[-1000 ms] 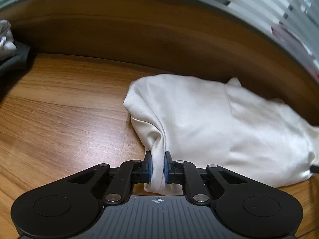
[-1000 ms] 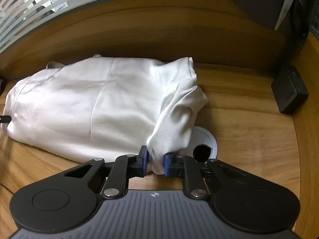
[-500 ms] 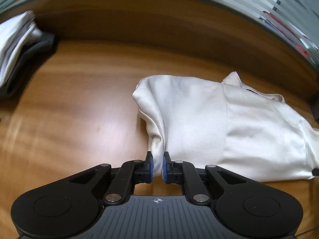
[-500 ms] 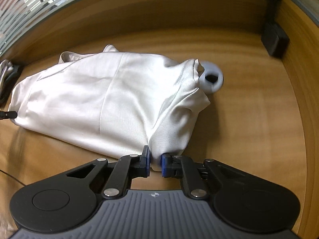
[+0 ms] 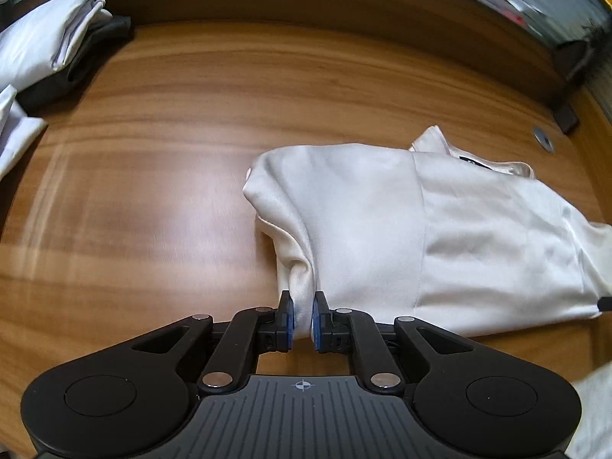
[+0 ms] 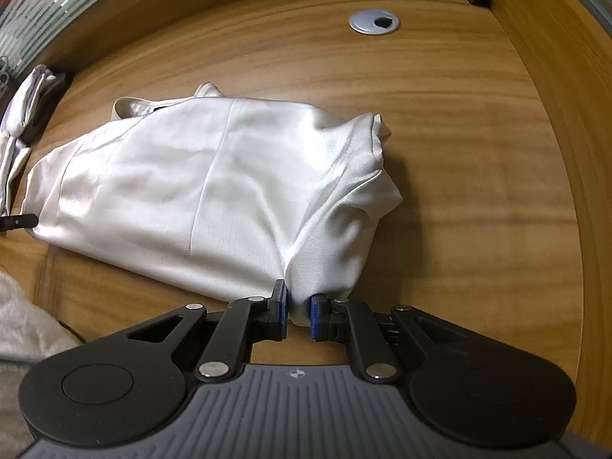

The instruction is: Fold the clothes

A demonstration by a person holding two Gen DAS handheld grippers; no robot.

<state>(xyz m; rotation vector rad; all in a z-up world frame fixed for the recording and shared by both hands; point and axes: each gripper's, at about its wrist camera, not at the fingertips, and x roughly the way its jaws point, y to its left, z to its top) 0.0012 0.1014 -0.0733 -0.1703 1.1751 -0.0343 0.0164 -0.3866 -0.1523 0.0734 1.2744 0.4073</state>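
left wrist: left gripper (image 5: 302, 321) pitched steeply down, blue pads pinched on a bunched corner of the white satin garment (image 5: 440, 229).
garment: glossy, lies ahead and right of the tongs on the wood-grain desk (image 5: 172, 199).
far left: folded stack (image 5: 49, 46), cut off by the frame.
right wrist: right gripper (image 6: 296, 315) same pitch, jaws easing apart slightly, pads on the near fold of the garment (image 6: 214, 191).
far ahead: round grey grommet (image 6: 373, 21).
garment's far-left end: partly hidden.
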